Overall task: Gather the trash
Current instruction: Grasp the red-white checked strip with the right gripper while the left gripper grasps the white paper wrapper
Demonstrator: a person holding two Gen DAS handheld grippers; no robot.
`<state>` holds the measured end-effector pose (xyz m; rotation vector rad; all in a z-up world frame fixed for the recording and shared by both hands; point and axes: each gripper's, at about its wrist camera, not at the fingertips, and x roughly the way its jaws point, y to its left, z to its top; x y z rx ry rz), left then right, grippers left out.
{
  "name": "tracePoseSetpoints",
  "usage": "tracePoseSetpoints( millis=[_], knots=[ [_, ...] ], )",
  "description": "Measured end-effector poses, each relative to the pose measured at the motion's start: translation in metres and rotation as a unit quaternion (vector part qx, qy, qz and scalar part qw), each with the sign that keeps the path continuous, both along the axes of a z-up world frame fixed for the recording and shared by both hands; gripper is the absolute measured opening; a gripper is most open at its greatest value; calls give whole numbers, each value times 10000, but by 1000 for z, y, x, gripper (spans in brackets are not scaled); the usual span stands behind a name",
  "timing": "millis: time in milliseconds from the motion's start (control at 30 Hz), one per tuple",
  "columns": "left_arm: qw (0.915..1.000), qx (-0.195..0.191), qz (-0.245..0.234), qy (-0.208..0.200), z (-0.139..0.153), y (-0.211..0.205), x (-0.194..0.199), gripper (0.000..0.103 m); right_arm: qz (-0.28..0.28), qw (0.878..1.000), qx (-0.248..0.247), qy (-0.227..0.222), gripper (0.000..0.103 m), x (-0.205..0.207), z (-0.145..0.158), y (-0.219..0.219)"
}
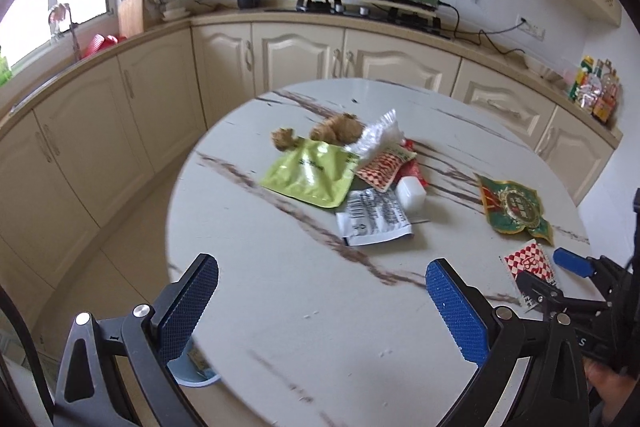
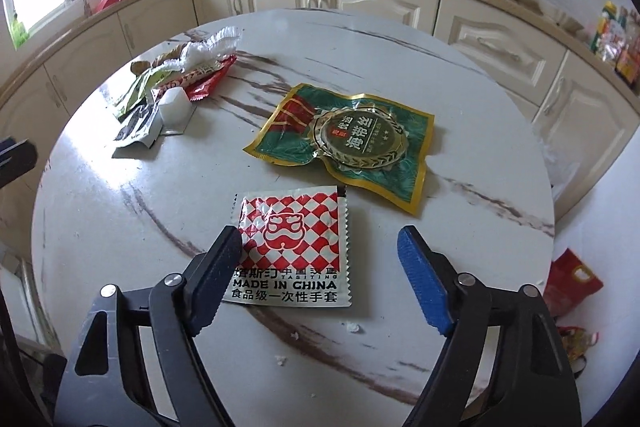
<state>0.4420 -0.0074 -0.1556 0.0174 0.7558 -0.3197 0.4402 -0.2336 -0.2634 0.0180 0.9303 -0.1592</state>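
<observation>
On the round white marble-patterned bench (image 2: 460, 131) the trash lies in two groups. Nearest the right gripper (image 2: 320, 251) is a flat red-and-white checkered square packet (image 2: 296, 239) printed "MADE IN CHINA"; it lies on the bench between that gripper's jaws, which stand spread, the left finger overlapping the packet's left edge in the view and the right finger well clear of it, so nothing is pinched. Just beyond the packet lies a crumpled green-and-gold foil pouch (image 2: 352, 143) with a round emblem. At the far left of the bench sits a heap: a lime-green pouch (image 1: 312, 173), a white printed sachet (image 1: 374, 217), a small white plastic cup (image 1: 410, 193), a crinkled clear wrapper (image 1: 380, 135), red wrappers and brown food scraps (image 1: 338, 129). The left gripper (image 1: 322, 301) hangs above bare bench short of this heap, its jaws spread wide and empty.
</observation>
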Motion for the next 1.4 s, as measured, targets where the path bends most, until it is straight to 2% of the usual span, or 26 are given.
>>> tracePoseSetpoints(
  millis=[33, 67, 133, 200, 233, 333, 467, 567, 700, 767, 967, 1033, 1067, 1200, 1267, 1367, 1400],
  knots=[
    [9999, 17, -71, 91, -2, -5, 8, 102, 35, 10000, -10, -30, 69, 0, 1, -1],
    [9998, 33, -133, 156, -3, -11, 21, 102, 70, 10000, -11, -57, 55, 0, 2, -3],
    [9995, 96, -199, 230, -6, -20, 38, 102, 140, 9998, 58, -89, 45, 1, 3, -8],
    [9991, 158, -239, 297, -9, -29, 51, 102, 220, 9997, 88, -99, 40, 2, 4, -11],
    [9990, 175, -261, 311, -10, -32, 55, 102, 283, 9994, 140, -123, 28, 2, 4, -12],
    [9987, 159, -248, 418, -14, -39, 72, 102, 441, 9988, 148, -138, 23, 3, 4, -12],
    [9982, 197, -250, 499, -22, -45, 83, 102, 614, 9972, 284, -306, 10, -2, 5, -11],
    [9979, 197, -174, 587, -27, -48, 95, 102, 634, 9960, 460, -438, 8, -5, 8, -12],
    [9966, -84, -132, 810, -34, -50, 110, 102, 677, 9943, 627, -537, 7, -6, 14, -13],
    [9966, -146, -121, 797, -35, -49, 112, 102, 688, 9943, 640, -501, 7, -5, 14, -13],
    [9976, 145, 39, 682, -40, -59, 123, 96, 682, 9937, 716, -526, 7, -7, 12, -15],
    [9979, 371, -7, 538, -43, -64, 121, 87, 673, 9937, 740, -513, 7, -6, 11, -16],
    [9979, 470, -34, 455, -45, -68, 118, 86, 668, 9936, 753, -522, 7, -6, 11, -16],
    [9978, 465, -189, 428, -45, -71, 117, 78, 651, 9936, 779, -499, 7, -5, 10, -16],
    [9980, 457, -204, 390, -44, -69, 119, 58, 647, 9936, 782, -489, 7, -5, 10, -16],
    [9981, 431, -226, 374, -43, -64, 118, 50, 637, 9936, 806, -474, 8, -6, 9, -15],
    [9983, 411, -224, 347, -43, -63, 118, 43, 636, 9935, 817, -470, 8, -7, 9, -15]
  ],
)
